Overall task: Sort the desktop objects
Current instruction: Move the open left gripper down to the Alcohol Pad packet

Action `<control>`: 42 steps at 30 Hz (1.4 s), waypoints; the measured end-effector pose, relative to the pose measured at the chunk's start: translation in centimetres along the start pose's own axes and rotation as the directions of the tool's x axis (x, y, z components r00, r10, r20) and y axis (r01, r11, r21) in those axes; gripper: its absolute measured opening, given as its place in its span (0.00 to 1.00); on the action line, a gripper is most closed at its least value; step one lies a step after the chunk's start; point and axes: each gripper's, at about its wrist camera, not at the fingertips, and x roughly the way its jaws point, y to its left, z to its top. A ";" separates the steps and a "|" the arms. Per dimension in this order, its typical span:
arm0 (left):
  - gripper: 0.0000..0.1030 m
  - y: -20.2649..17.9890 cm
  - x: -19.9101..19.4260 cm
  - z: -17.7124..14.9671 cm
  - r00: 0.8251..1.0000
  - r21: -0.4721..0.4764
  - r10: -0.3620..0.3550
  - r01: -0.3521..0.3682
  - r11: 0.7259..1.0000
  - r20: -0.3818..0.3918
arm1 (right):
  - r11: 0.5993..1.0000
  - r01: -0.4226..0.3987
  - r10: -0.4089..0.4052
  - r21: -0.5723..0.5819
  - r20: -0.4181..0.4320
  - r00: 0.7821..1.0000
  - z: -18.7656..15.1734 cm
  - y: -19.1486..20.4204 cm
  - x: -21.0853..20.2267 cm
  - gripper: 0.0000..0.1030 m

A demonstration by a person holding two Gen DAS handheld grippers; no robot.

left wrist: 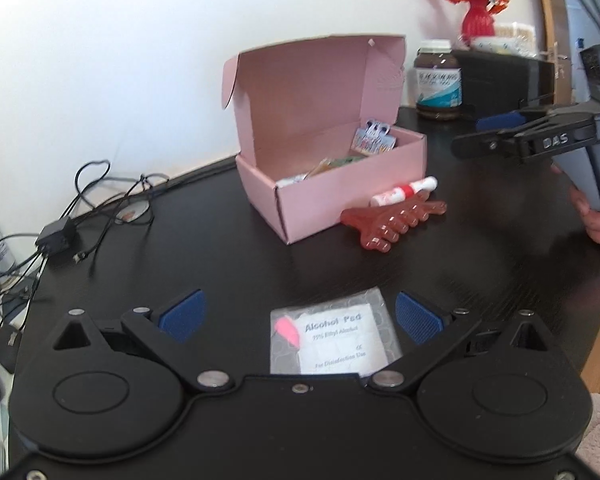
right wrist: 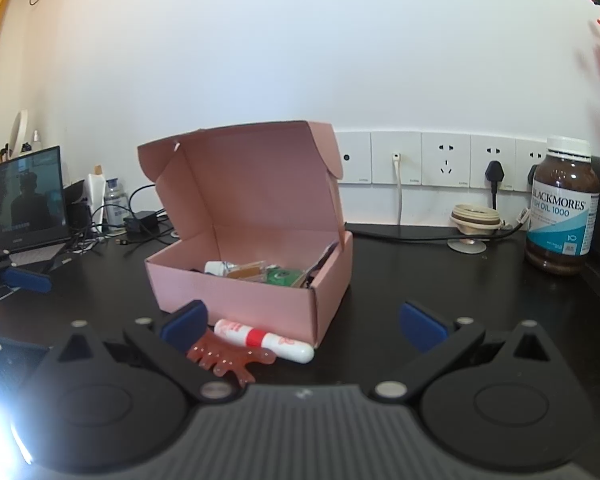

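Nearest us, the left gripper (left wrist: 300, 318) hangs with jaws apart over the alcohol pad packet (left wrist: 330, 338), flat on the black desk (left wrist: 220, 248). We judge its slick, thin wrapper could slide away under closing pads. Beyond, the right gripper (right wrist: 304, 326), also spread and empty, faces the comb (right wrist: 232, 358) and white tube (right wrist: 264, 340) beside the open pink box (right wrist: 236, 280); a nudge might roll the tube.

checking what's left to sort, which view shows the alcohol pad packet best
The left wrist view: the alcohol pad packet lies flat on the black table between the open fingers of the left hand-held gripper, its label readable. The right wrist view does not show it at all.
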 end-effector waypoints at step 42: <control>1.00 0.2 2.9 -0.3 0.987 -0.115 -0.078 0.062 0.991 -0.139 | 1.000 -0.014 0.014 -0.023 0.009 1.000 -0.1 0.4 -0.2 0.99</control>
